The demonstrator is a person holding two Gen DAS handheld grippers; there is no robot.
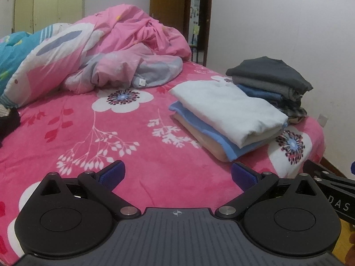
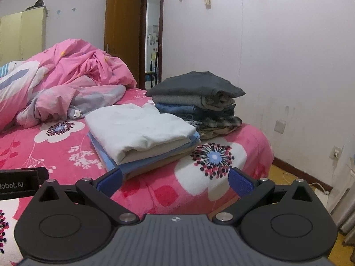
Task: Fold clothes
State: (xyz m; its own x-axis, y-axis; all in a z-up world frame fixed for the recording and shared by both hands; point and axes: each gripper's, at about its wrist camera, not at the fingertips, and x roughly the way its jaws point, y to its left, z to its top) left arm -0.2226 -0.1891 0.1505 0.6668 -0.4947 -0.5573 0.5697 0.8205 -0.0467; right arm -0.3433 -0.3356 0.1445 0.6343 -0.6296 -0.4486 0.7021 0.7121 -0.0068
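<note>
The bed (image 1: 155, 155), under a pink floral cover, fills the lower and middle of both views. A crumpled pink duvet (image 1: 115, 51) is heaped at the upper left of each frame. Two finished piles occupy the right of centre. The dark stack (image 2: 197, 102) stands further back near the wall, grey on top with blue and plaid layers beneath. The lighter stack (image 2: 142, 133) lies just in front of it and touching or nearly so, white folded garment (image 1: 228, 108) uppermost over blue and beige layers. A dark garment (image 1: 8, 122) shows at the left edge of the left wrist view; it appears unfolded, though little of it is visible.

Judgement: folding looks largely complete, and the step in hand is fetching the next item. That would best be done by taking it at two corners or shoulders and spreading it flat on the bare cover at centre, well apart from the piles so they are not disturbed.

The left hand-held gripper (image 1: 177, 175) hovers low over the cover, level, jaws spread wide, holding nothing. The right hand-held gripper (image 2: 175, 180) sits beside it at like height, jaws likewise apart and empty, facing the lighter stack.
</note>
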